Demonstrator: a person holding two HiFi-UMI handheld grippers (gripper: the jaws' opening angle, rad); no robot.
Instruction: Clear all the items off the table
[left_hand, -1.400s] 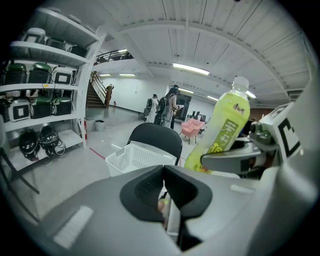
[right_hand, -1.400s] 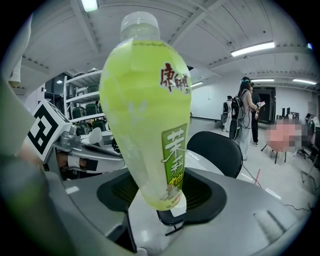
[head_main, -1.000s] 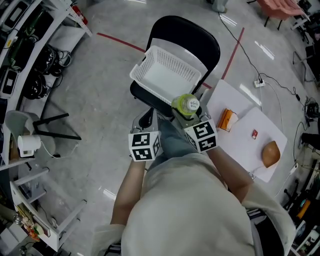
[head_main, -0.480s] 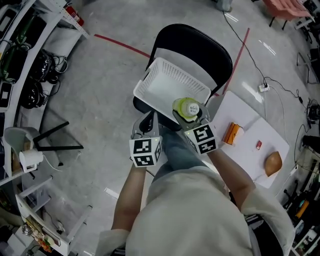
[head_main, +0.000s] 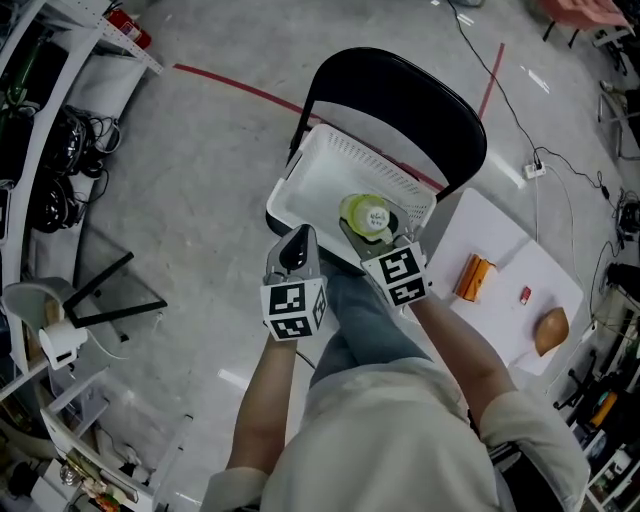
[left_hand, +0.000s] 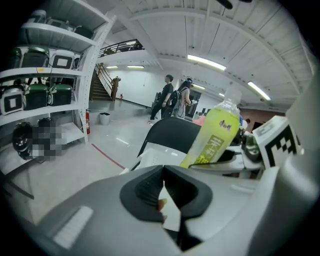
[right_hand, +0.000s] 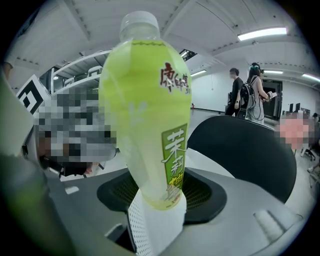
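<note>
The right gripper (head_main: 378, 235) held a green tea bottle (head_main: 364, 214) upright. In the right gripper view its jaws stood fairly wide, clamped on the bottle's lower body, with the cap pointing up. From the head view the bottle hung over the near right part of a white perforated basket (head_main: 315, 190), which sat on the seat of a black chair (head_main: 400, 95). The views did not settle whether the bottle's base touched the basket floor. The left gripper (head_main: 295, 235) was just left of the right one, at the basket's near edge. Its jaws were pressed together with nothing between them.

To the right of the chair, the white counter (head_main: 500, 240) carried three things: an orange packet (head_main: 471, 277), a small red item (head_main: 525, 295) and a brown rounded item (head_main: 551, 331) at the near right end.

The step in hand looked like dropping the bottle off in the basket, so the task seemed partly done. The next move would call for lowering the bottle until it rested inside the basket walls, then spreading the right jaws and drawing back without knocking it over. A tall bottle on a mesh floor could tip, so laying it down might be safer. After that, either gripper would need to reach right for the orange packet, the counter item nearest the chair.
</note>
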